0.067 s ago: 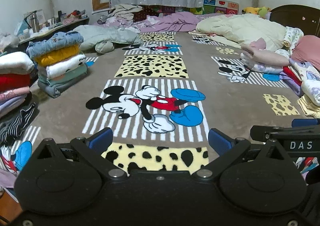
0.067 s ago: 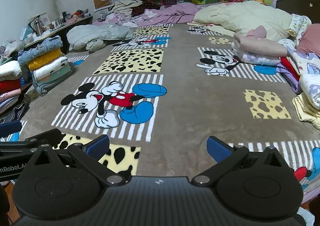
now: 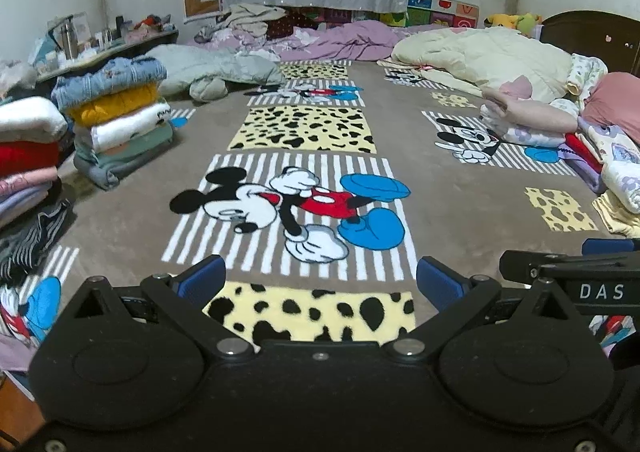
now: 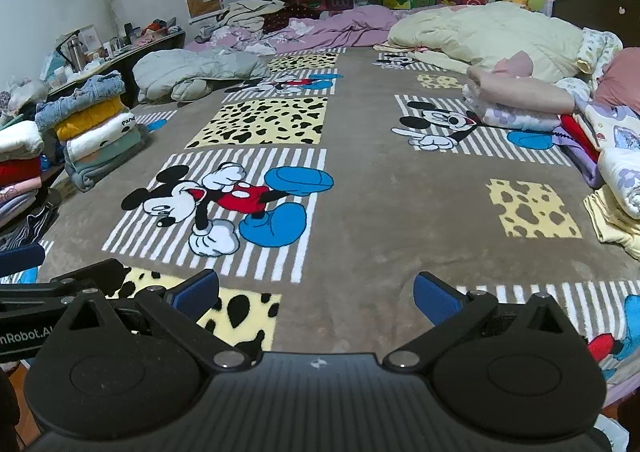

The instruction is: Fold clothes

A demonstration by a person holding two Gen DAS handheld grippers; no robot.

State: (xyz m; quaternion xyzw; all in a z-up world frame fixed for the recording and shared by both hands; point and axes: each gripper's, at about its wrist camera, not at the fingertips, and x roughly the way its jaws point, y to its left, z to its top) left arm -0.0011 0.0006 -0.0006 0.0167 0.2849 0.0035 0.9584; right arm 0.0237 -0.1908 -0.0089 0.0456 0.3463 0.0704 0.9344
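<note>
My left gripper (image 3: 320,284) is spread wide with nothing between its blue pads (image 3: 202,282), and my right gripper (image 4: 316,294) is the same, jaws apart and empty. Both hang low over the near edge of the blanket (image 3: 460,195), side by side; I can see the right one's finger at the right of the left view.

No garment lies in front of either gripper; the middle of the blanket is bare. The clothes sit at the sides. To my left are two folded stacks: a near stack (image 3: 30,143) with white and red on top, and a far stack (image 3: 116,111) topped with denim. Beside the near stack lies a striped piece (image 3: 32,236), loose and rumpled. To my right is a looser pile (image 4: 612,155) of floral and pale pieces, some rolled, some flat.

All of it looks soft and light, apt to sag and slide when lifted, so I would pinch an edge or corner and not the bulk. The denim and knits should be thicker and heavier.

This scene fits either a pause between garments or every piece already stacked.
</note>
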